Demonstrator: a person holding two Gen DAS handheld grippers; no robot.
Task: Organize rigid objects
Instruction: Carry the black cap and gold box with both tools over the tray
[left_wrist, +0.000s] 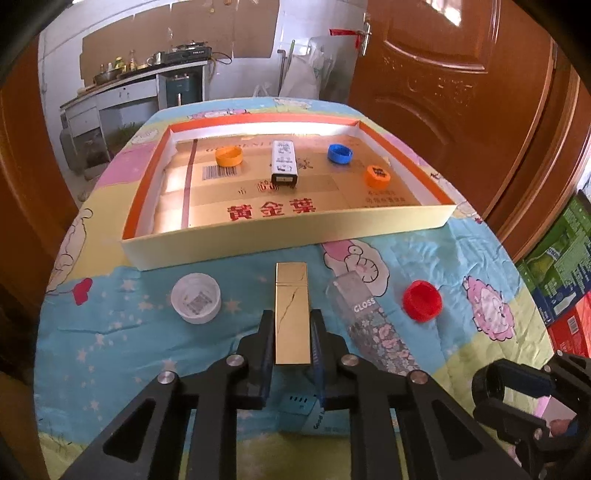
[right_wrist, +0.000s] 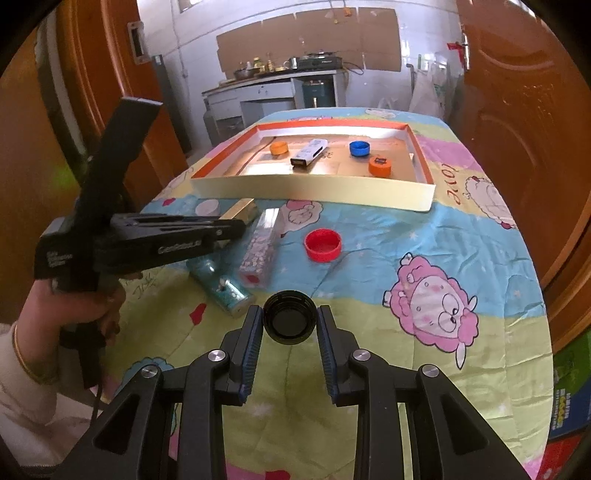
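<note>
Left gripper (left_wrist: 291, 325) clamped on gold box (left_wrist: 291, 314) (tray (left_wrist: 288, 236) beyond); right gripper (right_wrist: 290, 325) pinching black cap (right_wrist: 289, 321).

The left gripper (left_wrist: 291, 325) angles down toward the table, its fingers clamped on a gold bar (left_wrist: 291, 314). A hand (right_wrist: 79, 306) with a bangle grips its handle at left. The right gripper (right_wrist: 290, 325), also angled downward, pinches a black cap (right_wrist: 289, 321) between blue-edged pads.
</note>
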